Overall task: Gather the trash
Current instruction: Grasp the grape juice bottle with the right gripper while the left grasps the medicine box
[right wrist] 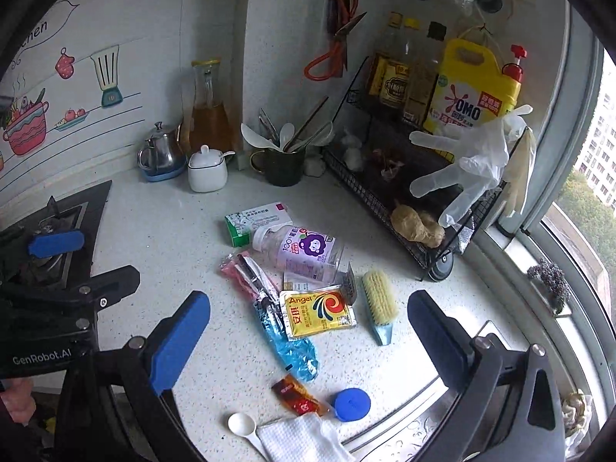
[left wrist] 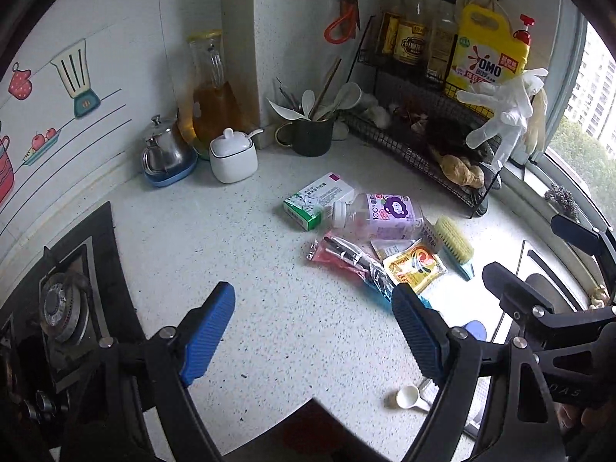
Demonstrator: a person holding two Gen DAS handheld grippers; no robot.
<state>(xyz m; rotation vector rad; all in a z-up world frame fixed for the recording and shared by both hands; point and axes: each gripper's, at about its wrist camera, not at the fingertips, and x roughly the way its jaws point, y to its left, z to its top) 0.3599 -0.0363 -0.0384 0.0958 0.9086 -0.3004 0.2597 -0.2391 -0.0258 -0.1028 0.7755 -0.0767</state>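
A pile of trash lies on the speckled white counter (left wrist: 238, 238): a green-and-white carton (left wrist: 317, 200) (right wrist: 256, 221), a purple-labelled plastic bottle on its side (left wrist: 381, 211) (right wrist: 304, 250), a pink and blue wrapper (left wrist: 346, 260) (right wrist: 269, 308) and a yellow sachet (left wrist: 414, 265) (right wrist: 317, 313). Nearer the sink edge are a red-brown sachet (right wrist: 296, 394), a blue cap (right wrist: 352, 404) and a paper towel (right wrist: 300, 441). My left gripper (left wrist: 312, 296) hovers open and empty just short of the pile. My right gripper (right wrist: 310, 304) hangs open above the pile, holding nothing.
A scrub brush (right wrist: 379, 308) lies right of the sachet, a white scoop (right wrist: 242, 423) near the towel. A gas hob (left wrist: 61, 308) is at the left. Kettle (left wrist: 165, 150), sugar jar (left wrist: 233, 158) and utensil mug (left wrist: 308, 134) line the wall. A wire rack (left wrist: 423, 134) stands at the right.
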